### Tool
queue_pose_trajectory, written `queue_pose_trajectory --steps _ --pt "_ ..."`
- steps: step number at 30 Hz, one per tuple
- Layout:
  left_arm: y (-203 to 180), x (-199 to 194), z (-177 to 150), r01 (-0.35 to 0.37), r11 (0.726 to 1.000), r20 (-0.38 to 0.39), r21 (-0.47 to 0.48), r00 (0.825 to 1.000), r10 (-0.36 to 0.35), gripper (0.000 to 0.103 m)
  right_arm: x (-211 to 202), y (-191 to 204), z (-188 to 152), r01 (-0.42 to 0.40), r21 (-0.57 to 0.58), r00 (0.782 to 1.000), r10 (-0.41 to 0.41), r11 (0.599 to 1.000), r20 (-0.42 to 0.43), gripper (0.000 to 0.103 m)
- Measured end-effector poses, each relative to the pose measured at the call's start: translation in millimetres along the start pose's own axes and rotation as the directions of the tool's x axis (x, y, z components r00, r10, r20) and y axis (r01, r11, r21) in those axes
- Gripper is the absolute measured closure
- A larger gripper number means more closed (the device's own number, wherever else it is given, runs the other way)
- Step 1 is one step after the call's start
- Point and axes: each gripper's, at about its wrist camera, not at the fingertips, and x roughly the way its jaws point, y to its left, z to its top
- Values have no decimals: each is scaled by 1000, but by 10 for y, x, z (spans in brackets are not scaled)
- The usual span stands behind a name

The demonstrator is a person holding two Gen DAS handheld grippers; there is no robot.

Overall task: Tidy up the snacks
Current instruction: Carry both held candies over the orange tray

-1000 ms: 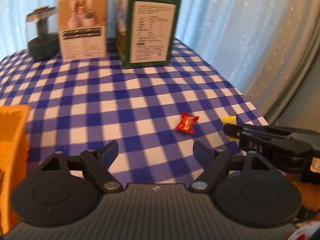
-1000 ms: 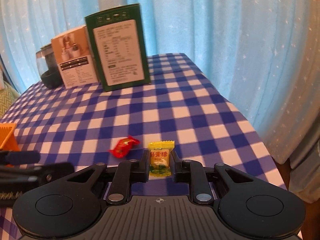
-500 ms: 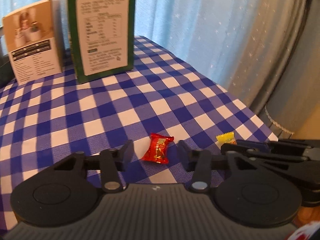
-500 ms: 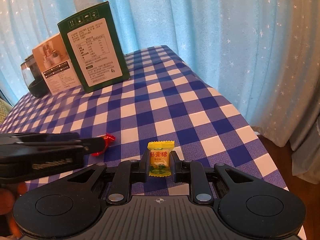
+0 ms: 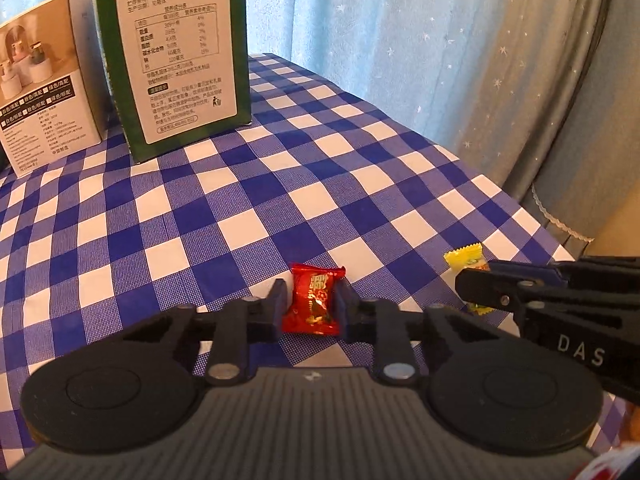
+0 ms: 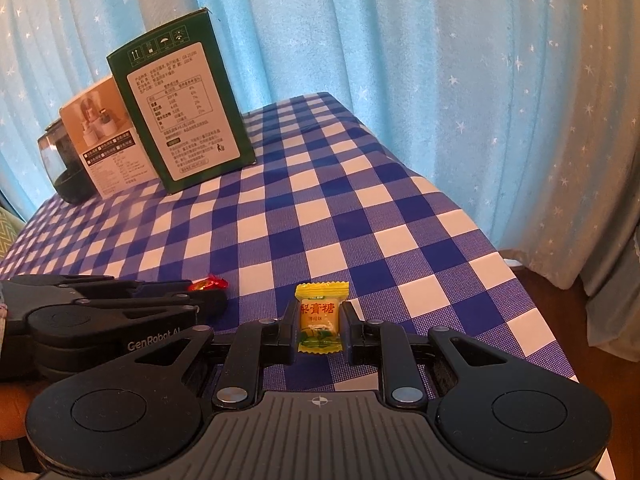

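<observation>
black left gripper (image 5: 309, 304), silver screws, ribbed grey body, blue-lined jaws.

Star-dotted blue curtains (image 6: 440, 80) behind a blue-checked table (image 6: 360, 220), apparently daylit.

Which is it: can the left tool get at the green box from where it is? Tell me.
Probably not yet: the left tool is closing on the red candy, though bare checked cloth leads to the green box.

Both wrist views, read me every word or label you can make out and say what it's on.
"DAS": side of the right gripper.
"GenRobot AI": side of the left gripper.
"梨膏糖": yellow candy.
Red candy: gold print, unreadable.
Green box: nutrition table, too small.
White box: too small.
</observation>
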Motion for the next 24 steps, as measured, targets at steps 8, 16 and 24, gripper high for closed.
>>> queue_pose_trajectory --steps 8,16,24 --pt "-48 -130 -112 -23 999 -22 -26 1000 22 83 -19 13 0 -7 -6 1000 7 1000 2 83" --pt "-83 -485 -407 -34 997 -46 -63 998 31 83 -165 88 -41 -23 -15 1000 23 1000 6 83" --pt "-50 -1001 -819 -68 991 -58 -118 996 61 83 -539 339 -410 -45 -44 998 44 998 -33 83"
